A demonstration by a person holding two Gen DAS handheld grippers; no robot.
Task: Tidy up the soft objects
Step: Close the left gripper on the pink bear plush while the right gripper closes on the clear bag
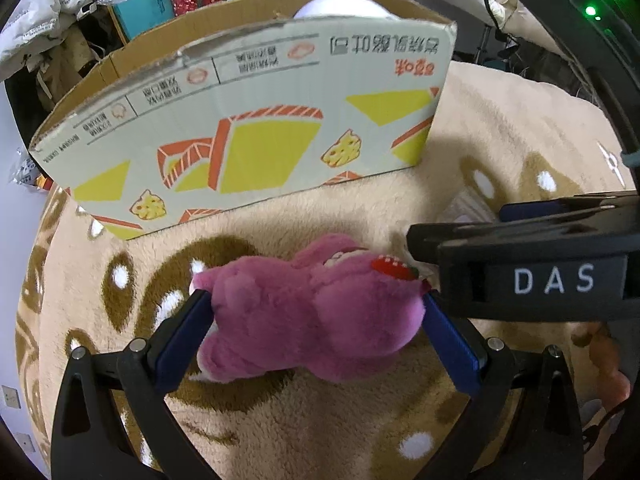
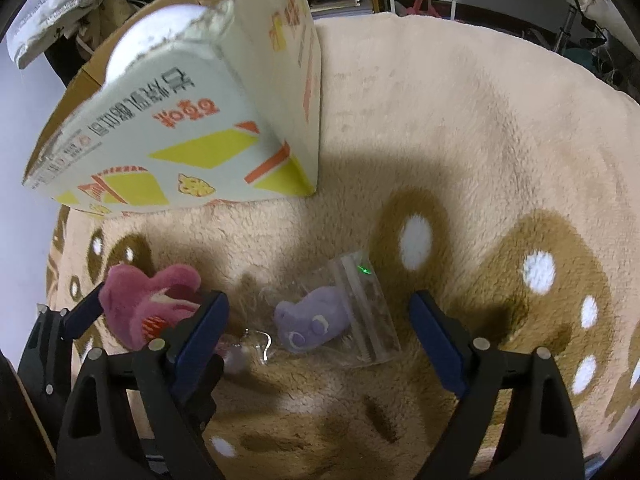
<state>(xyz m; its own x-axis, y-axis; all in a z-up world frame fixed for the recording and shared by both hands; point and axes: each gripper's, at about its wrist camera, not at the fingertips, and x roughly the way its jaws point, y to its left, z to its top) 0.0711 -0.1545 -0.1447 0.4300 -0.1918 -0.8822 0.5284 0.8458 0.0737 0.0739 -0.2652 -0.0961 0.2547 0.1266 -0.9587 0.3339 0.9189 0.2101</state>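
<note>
1 beige fleece blanket (image 2: 460, 92) with brown, white-dotted patches carries everything. 1 printed cardboard box (image 1: 248, 128) stands open-topped at its far side, 1 white rounded object (image 1: 340, 4) showing inside. 2 soft toys lie near the box: 1 pink plush bear (image 1: 296, 316) with a red strawberry patch, pinched between the left gripper's (image 1: 316, 320) blue pads, and 1 small lilac plush (image 2: 312, 320) in 1 clear bag. The right gripper (image 2: 318, 324) hangs wide open around the bagged toy, holding nothing.

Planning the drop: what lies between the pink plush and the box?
Only bare rug between pink plush and box, seen in the left wrist view.
</note>
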